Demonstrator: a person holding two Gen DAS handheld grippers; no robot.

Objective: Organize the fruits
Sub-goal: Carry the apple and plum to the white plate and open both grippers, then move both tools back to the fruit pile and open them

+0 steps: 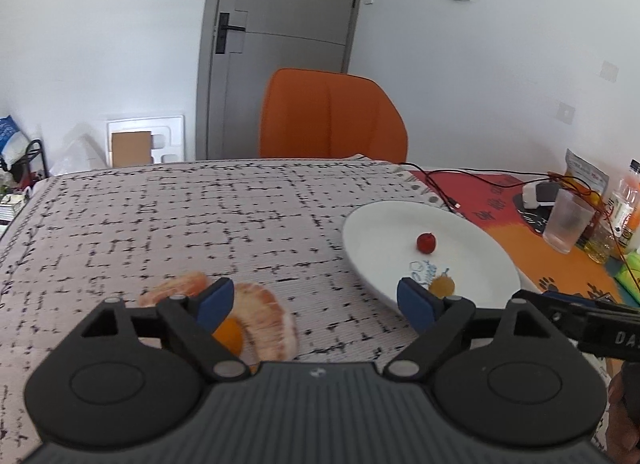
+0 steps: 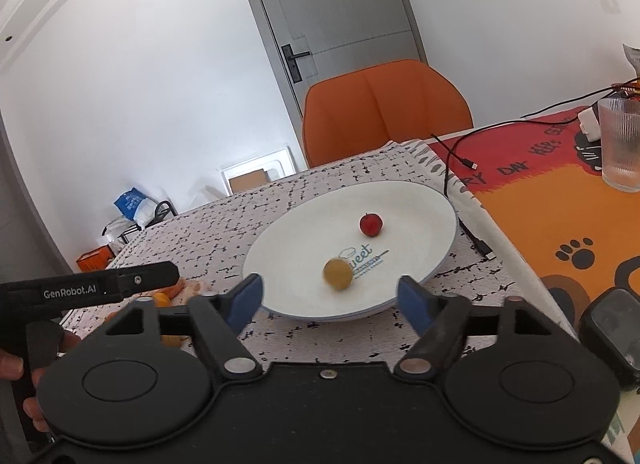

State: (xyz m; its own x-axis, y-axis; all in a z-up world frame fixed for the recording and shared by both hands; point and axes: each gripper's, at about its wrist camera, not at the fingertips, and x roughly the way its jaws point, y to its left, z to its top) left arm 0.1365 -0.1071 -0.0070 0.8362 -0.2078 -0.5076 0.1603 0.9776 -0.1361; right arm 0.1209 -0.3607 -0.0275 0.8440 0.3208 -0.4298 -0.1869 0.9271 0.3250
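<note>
From your left wrist camera, the left gripper [image 1: 316, 300] hangs low over the patterned tablecloth [image 1: 200, 216] with its fingers spread wide and nothing between them. Just under the left finger lie the peeled citrus segments [image 1: 264, 316], pale and pinkish, with a small orange fruit [image 1: 229, 335] tucked against them. To the right sits the white plate [image 1: 384, 224], holding a small red fruit [image 1: 426, 242] and a small yellow fruit [image 1: 441, 285], which shows just beside your right fingertip.

The segments look soft and wet, so they will likely squash or tear if you squeeze hard. Take one across its thick middle, gently, and lift slowly. The small orange fruit looks round and smooth; it may roll or slip, so close on its widest part.

From your right wrist camera, the right gripper [image 2: 330, 298] hovers at the near rim of the plate [image 2: 432, 204], fingers spread apart and empty. The yellow fruit [image 2: 338, 273] appears slightly blurred, possibly rolling; the red fruit [image 2: 371, 224] rests farther back, well apart from it. Your left gripper's body [image 2: 92, 286] reaches in at left, above the fruit pile [image 2: 176, 292].
</note>
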